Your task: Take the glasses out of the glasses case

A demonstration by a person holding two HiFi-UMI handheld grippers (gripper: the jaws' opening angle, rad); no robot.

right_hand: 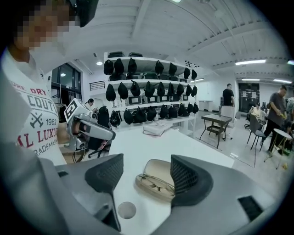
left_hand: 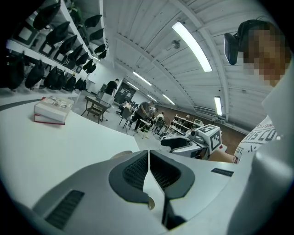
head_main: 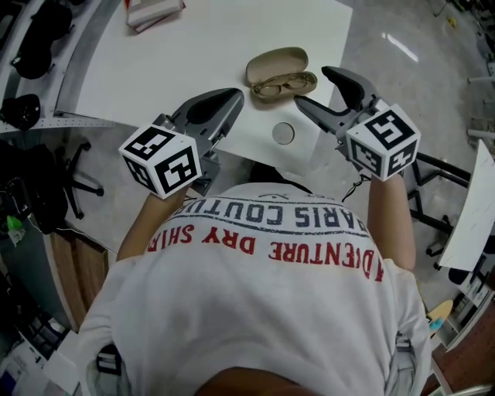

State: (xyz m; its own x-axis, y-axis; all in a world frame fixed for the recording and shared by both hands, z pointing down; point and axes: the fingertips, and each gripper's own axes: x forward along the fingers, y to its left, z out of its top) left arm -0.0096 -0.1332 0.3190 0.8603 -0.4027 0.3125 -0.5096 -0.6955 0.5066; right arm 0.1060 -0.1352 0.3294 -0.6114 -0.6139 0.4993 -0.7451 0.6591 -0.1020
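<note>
A beige glasses case lies open near the front right corner of the white table. Thin-framed glasses rest in its lower half. My right gripper hovers just right of the case, open and empty. In the right gripper view the case and glasses sit framed between the open jaws of the right gripper, a short way ahead. My left gripper is shut and empty, left of the case over the table's front edge. The left gripper shows its jaws pressed together.
A round cable grommet sits in the table in front of the case. A red-and-white book lies at the far left. Office chairs stand on the floor at left. Shelves of black bags line the wall beyond the table.
</note>
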